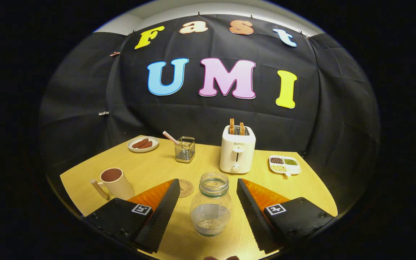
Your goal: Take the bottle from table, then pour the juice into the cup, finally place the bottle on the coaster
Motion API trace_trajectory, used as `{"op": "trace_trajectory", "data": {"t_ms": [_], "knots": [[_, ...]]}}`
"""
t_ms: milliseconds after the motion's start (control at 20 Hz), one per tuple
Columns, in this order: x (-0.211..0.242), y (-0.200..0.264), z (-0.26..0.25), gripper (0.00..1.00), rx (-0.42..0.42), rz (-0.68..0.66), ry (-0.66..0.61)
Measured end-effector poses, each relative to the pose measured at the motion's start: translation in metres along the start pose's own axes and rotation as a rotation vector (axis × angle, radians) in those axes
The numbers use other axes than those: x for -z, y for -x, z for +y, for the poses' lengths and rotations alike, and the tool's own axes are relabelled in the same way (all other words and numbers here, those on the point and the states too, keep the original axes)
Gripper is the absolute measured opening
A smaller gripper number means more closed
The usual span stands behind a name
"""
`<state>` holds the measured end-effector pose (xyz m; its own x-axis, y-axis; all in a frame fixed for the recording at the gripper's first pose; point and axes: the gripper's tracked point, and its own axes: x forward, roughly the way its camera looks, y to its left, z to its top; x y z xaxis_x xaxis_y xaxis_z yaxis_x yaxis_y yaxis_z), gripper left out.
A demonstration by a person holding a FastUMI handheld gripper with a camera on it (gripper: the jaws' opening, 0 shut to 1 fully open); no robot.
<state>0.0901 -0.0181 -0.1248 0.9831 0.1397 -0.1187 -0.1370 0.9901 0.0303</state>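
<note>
Clear plastic is what I have between the fingers of my claw (208, 202): the bottle (211, 204) stands upright and uncapped on the desk (157, 169), and the claw is released, with a gap on each side of it, so I judge I should go a little forward and close on the body, not on the neck, and keep it straight. The coaster (185, 187) lies just beyond the left finger and the cup (116, 181) stands further left. The toaster (237, 153) stands close behind the bottle, so I would lift before turning; the wire holder (185, 149), plate (143, 144) and snack tray (285, 165) are further away.
</note>
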Motion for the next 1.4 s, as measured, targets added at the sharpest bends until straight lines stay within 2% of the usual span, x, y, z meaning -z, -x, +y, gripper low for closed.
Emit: {"op": "trace_trajectory", "data": {"t_ms": [300,500,650,750,800,1150,1400], "knots": [[0.032,-0.008,-0.001,0.98,-0.009,-0.010,0.015],[0.054,-0.012,-0.011,0.98,0.012,0.017,-0.026],[0.053,-0.016,-0.014,0.96,0.009,0.011,-0.061],[0.051,-0.016,-0.010,0.90,0.000,0.000,-0.061],[0.051,-0.017,-0.010,0.84,-0.003,-0.001,-0.061],[0.050,-0.017,-0.013,0.80,-0.012,0.006,-0.042],[0.028,-0.020,-0.010,0.76,-0.039,-0.031,0.085]]}}
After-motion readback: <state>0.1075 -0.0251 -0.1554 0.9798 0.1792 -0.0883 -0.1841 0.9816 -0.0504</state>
